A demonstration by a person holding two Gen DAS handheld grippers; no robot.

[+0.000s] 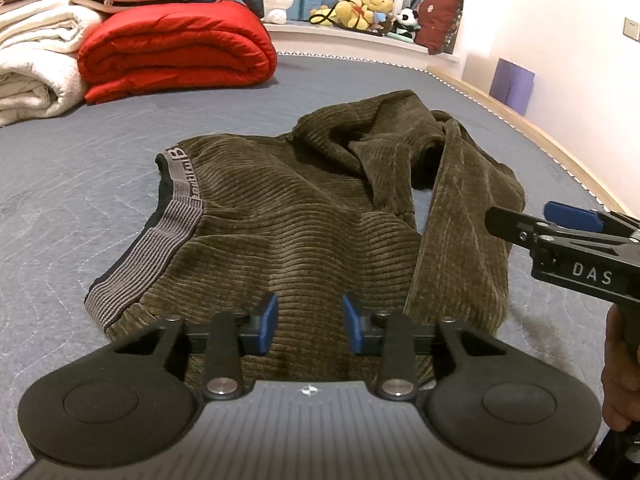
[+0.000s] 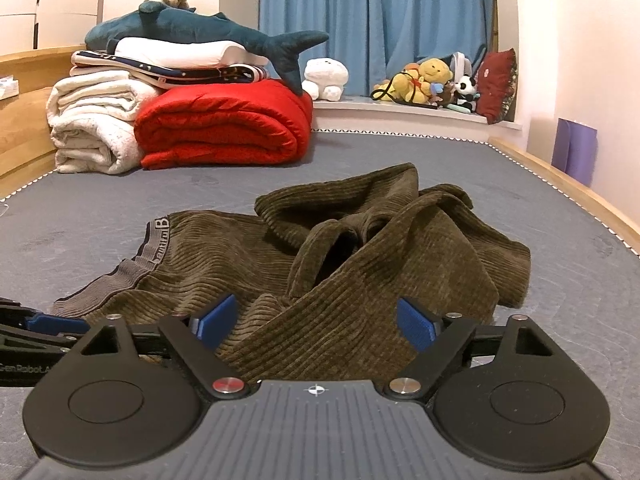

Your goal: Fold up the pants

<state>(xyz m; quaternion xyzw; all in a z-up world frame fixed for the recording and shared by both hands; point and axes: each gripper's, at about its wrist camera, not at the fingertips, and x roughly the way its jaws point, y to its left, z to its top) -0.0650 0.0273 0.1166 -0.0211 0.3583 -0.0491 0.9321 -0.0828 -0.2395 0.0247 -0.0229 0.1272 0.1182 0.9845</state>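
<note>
So far nothing is folded: your corduroy pants (image 1: 304,216) lie crumpled on the mattress (image 1: 80,168), legs bunched away from the waistband (image 1: 176,208). Your left gripper (image 1: 309,323) and right gripper (image 2: 316,322) hover spread, empty; flattening and every fold remain.

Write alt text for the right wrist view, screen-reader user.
The open right gripper hovers low over crumpled olive-brown corduroy pants lying unfolded on a blue-grey mattress, grey waistband to the left. Behind sit a folded red quilt, white blankets, a plush shark and blue curtains.
</note>
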